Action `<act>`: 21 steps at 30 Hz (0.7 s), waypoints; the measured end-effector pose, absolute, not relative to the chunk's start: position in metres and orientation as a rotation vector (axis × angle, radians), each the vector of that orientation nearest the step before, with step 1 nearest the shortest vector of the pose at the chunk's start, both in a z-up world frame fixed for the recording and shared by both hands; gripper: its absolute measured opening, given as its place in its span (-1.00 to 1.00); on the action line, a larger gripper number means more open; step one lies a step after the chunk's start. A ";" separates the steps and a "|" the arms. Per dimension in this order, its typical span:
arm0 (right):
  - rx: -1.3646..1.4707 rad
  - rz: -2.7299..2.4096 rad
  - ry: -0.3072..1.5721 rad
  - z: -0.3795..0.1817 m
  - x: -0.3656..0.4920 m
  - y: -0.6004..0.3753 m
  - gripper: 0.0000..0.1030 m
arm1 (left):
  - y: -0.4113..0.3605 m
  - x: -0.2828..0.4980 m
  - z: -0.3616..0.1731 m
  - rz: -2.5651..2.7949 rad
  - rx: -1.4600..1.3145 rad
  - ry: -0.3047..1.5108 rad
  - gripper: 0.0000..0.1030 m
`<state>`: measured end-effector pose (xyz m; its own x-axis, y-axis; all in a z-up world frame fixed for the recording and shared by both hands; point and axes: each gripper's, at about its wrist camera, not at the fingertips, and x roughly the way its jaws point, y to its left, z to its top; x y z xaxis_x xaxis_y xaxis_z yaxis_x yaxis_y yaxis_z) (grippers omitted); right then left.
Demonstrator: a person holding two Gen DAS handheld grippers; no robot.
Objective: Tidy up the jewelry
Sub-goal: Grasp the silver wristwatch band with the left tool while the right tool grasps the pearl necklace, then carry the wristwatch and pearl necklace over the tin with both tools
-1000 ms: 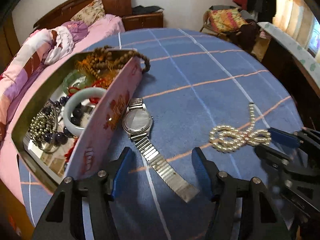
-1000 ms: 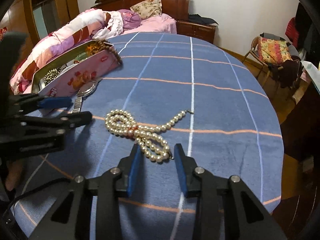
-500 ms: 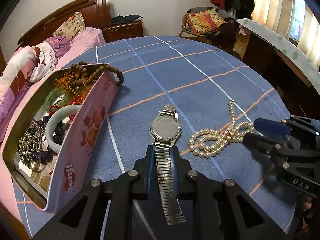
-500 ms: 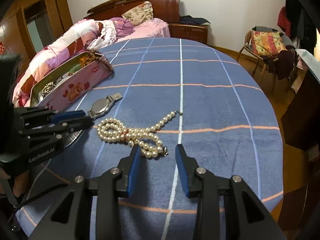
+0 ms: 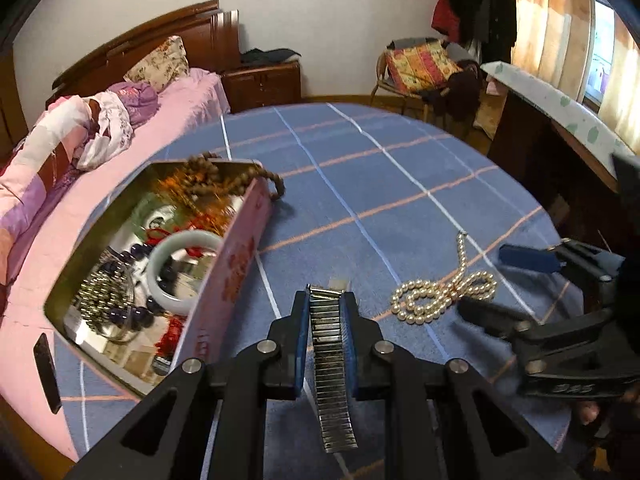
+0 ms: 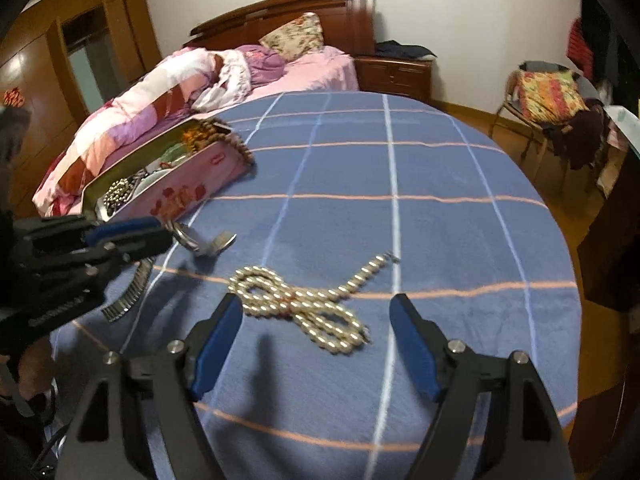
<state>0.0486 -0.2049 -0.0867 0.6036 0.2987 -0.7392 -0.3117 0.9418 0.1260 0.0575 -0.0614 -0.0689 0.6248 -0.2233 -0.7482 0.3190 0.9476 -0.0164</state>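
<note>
My left gripper [image 5: 326, 306] is shut on the metal band of a silver watch [image 5: 330, 360] and holds it lifted above the blue table; the watch [image 6: 200, 240] hangs from it in the right wrist view. A pearl necklace [image 5: 444, 292] lies coiled on the cloth to the right. My right gripper [image 6: 316, 312] is open wide, its fingers on either side of the pearl necklace [image 6: 304, 304], just above it. A pink tin box [image 5: 236, 276] at the left holds beads and a jade bangle [image 5: 180, 268].
The round table [image 5: 400, 168] has a blue checked cloth. Brown wooden beads [image 5: 272, 182] hang over the tin's far corner. A bed [image 5: 100, 140] stands behind the table to the left, a chair [image 5: 420, 68] with cushions at the back right.
My left gripper closed on the watch band and lifted the watch off the cloth. My right gripper opened wide and moved forward over the pearl necklace.
</note>
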 end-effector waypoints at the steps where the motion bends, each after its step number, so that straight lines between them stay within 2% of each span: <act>1: -0.036 0.350 0.863 -0.089 0.051 -0.201 0.53 | -0.060 0.056 -0.066 -0.315 0.117 0.835 -0.71; 4: -0.064 0.345 0.898 -0.096 0.057 -0.197 0.43 | -0.058 0.052 -0.060 -0.321 0.107 0.822 -0.71; 7: -0.062 0.364 0.914 -0.099 0.056 -0.198 -0.03 | -0.056 0.050 -0.057 -0.327 0.101 0.817 -0.71; 8: -0.066 0.368 0.918 -0.098 0.055 -0.198 -0.43 | -0.056 0.049 -0.056 -0.328 0.098 0.814 -0.71; 9: -0.075 0.370 0.921 -0.098 0.054 -0.199 -0.67 | -0.056 0.049 -0.055 -0.328 0.097 0.812 -0.71; 12: -0.045 0.386 0.905 -0.094 0.049 -0.203 -0.81 | -0.052 0.047 -0.050 -0.331 0.090 0.801 -0.71; 21: -0.014 0.404 0.816 -0.062 0.039 -0.196 -0.82 | -0.046 0.043 -0.028 -0.321 0.074 0.755 -0.71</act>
<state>0.0394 -0.1965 -0.0620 0.6132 0.3450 -0.7106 -0.3554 0.9239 0.1420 0.0427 -0.0459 -0.0278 0.6819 -0.2591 -0.6840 0.3119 0.9489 -0.0485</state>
